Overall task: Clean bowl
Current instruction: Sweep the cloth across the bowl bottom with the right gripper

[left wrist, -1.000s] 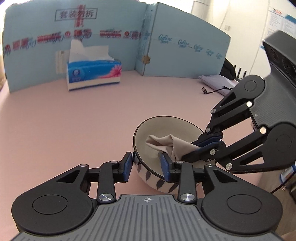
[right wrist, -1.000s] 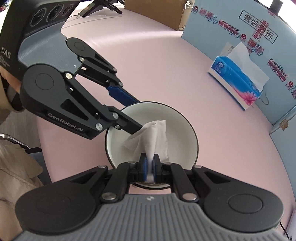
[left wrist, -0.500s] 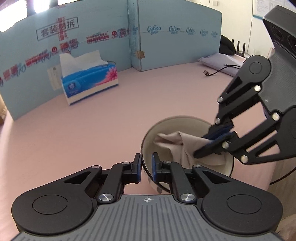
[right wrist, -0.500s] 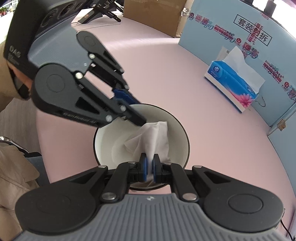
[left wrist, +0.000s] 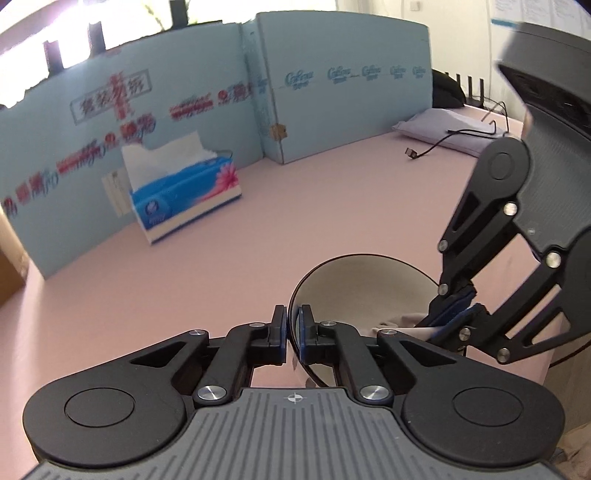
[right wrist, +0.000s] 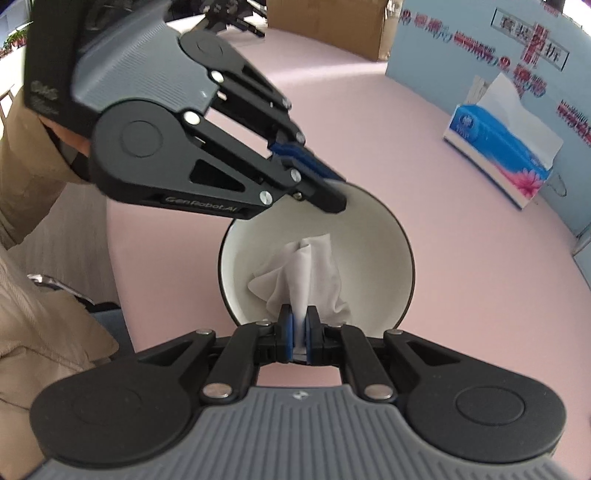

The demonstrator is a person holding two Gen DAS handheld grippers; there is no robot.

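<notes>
A white bowl (left wrist: 364, 275) with a dark rim and a patterned outside sits on the pink table (left wrist: 184, 295). My left gripper (left wrist: 293, 332) is shut on the bowl's near rim, one pad inside and one outside. From the right wrist view the same left gripper (right wrist: 328, 192) pinches the far-left rim of the bowl (right wrist: 373, 236). Inside the bowl lies a crumpled white tissue (right wrist: 303, 273), and my right gripper (right wrist: 300, 332) is shut on its upper end. In the left wrist view the right gripper (left wrist: 456, 314) reaches in from the right with the tissue (left wrist: 400, 320) mostly hidden.
A blue tissue box (left wrist: 184, 192) stands at the back left, in front of a light-blue cardboard partition (left wrist: 332, 92). A black cable (left wrist: 443, 144) and a pale pouch lie at the far right. A brown carton (right wrist: 325, 26) and a person's beige sleeve (right wrist: 37, 295) show in the right wrist view.
The left gripper's jaws closed onto the bowl's rim and the gripper rolled. The right gripper kept its hold on the tissue inside the bowl.
</notes>
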